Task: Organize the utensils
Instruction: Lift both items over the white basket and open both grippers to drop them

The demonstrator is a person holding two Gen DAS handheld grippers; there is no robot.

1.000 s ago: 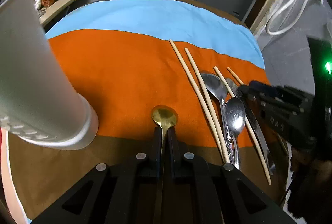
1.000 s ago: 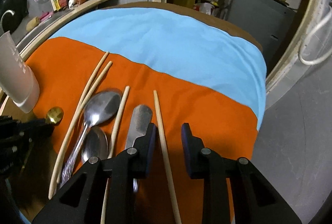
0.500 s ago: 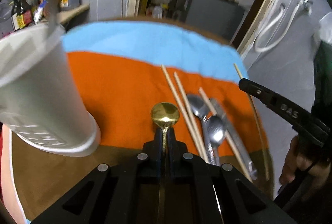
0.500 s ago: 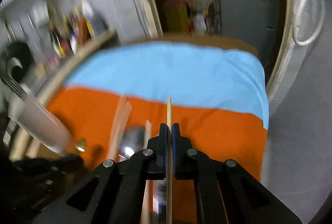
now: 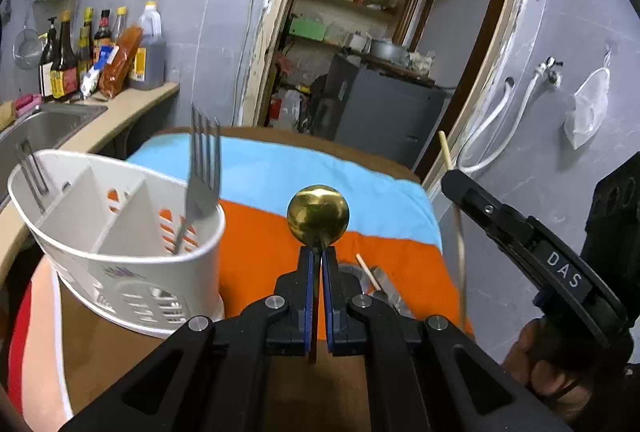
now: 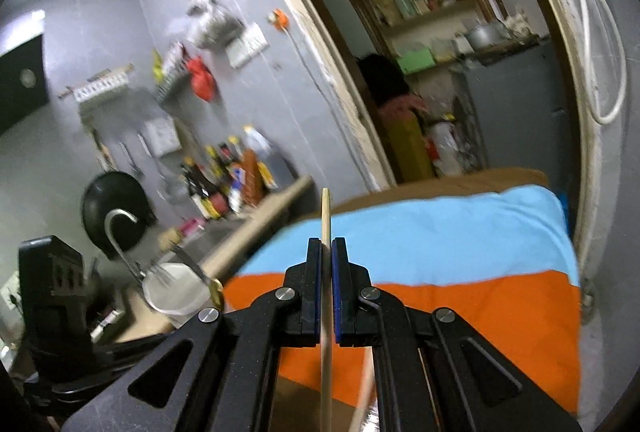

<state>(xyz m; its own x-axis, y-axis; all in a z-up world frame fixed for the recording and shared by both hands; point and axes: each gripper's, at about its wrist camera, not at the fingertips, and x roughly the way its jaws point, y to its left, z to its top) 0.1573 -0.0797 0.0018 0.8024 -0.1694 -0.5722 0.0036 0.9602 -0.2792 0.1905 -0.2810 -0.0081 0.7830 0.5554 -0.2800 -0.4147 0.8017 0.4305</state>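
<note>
Spoon (image 5: 318, 214) sits clamped by its handle in my left gripper (image 5: 317, 264), gold bowl raised above the orange cloth (image 5: 256, 244), beside the white caddy (image 5: 120, 252) holding a fork (image 5: 202, 172). My right gripper (image 6: 327, 256) pinches a chopstick (image 6: 326, 208), lifted off the table.

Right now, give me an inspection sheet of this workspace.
Surface: table under an orange and blue cloth.
Job's things: white caddy holding a fork; spare utensils on the cloth.
Clutter: nothing seen on the table.
Grippers: left gripper, jaws shut on a gold spoon; right gripper shut on a chopstick.
Cables: white hose on the wall.
Surroundings: sink, sauce bottles, doorway.
</note>
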